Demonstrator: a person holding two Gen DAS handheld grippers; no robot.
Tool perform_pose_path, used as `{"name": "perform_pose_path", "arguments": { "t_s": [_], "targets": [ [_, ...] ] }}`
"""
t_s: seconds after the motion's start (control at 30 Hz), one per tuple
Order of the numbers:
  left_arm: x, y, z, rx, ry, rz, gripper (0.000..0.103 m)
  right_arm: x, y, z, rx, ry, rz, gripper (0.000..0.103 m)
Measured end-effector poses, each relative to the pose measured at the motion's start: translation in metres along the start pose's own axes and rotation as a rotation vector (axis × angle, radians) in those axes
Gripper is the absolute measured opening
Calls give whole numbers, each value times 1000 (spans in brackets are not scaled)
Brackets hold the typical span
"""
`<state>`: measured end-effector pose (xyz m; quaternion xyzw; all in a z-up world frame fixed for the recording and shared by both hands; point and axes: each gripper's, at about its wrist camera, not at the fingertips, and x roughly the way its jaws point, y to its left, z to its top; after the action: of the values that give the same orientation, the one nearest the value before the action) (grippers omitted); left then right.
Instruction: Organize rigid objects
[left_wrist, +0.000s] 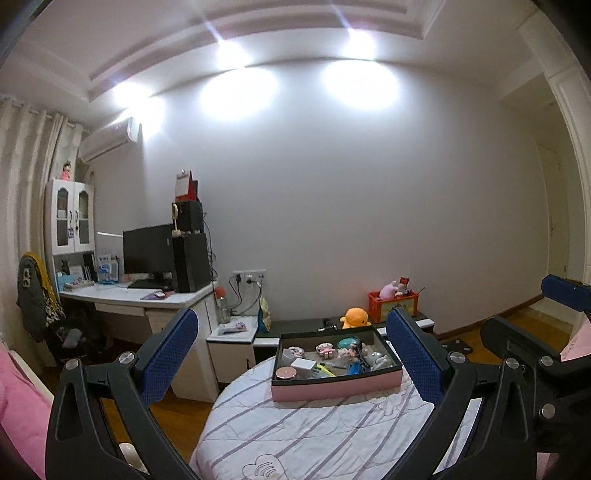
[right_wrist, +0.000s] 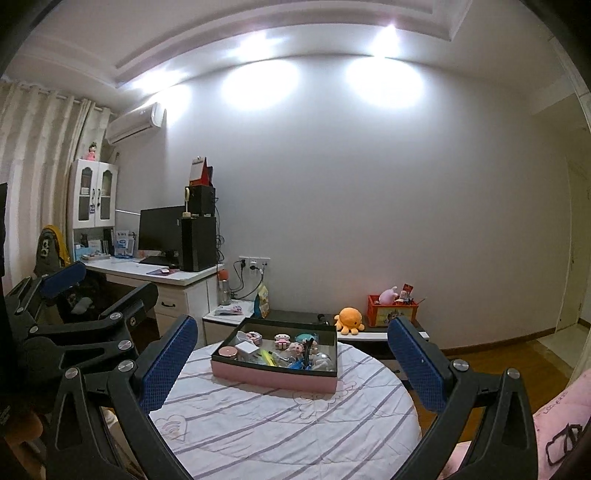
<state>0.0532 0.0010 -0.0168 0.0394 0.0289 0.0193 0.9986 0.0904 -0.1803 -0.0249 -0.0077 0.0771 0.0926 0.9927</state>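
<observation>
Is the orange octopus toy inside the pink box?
No, the orange octopus toy sits on the low bench by the wall, behind the pink box.

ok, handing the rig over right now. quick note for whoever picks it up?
Left claw: open, empty, held above the table's near side, aimed at the box.
Right claw: open, empty, beside the left one.
Box: pink, on the far half of the round table, full of mixed small items: figurines, a white block, a round pink case.
Done: nothing visible; no item lies outside the box.
Left: all the sorting. The tablecloth in front of the box is bare, so there is room to set items out.
</observation>
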Motion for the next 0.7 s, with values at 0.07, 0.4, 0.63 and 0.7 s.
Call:
{"name": "perform_pose_path", "arguments": {
  "t_s": [0.07,0.4,0.63,0.7],
  "targets": [
    [-12,0,3,6,-14,11,103,-10,3,2,-5,-10,1,103],
    [-37,2,19,2,-68,35,103,-27,9,14,-14,-60,5,103],
    [-43,4,22,-3,-83,32,103,-36,12,15,-16,-90,-4,103],
    [-44,4,23,-6,-86,27,103,-38,12,15,-15,-94,-8,103]
  ]
}}
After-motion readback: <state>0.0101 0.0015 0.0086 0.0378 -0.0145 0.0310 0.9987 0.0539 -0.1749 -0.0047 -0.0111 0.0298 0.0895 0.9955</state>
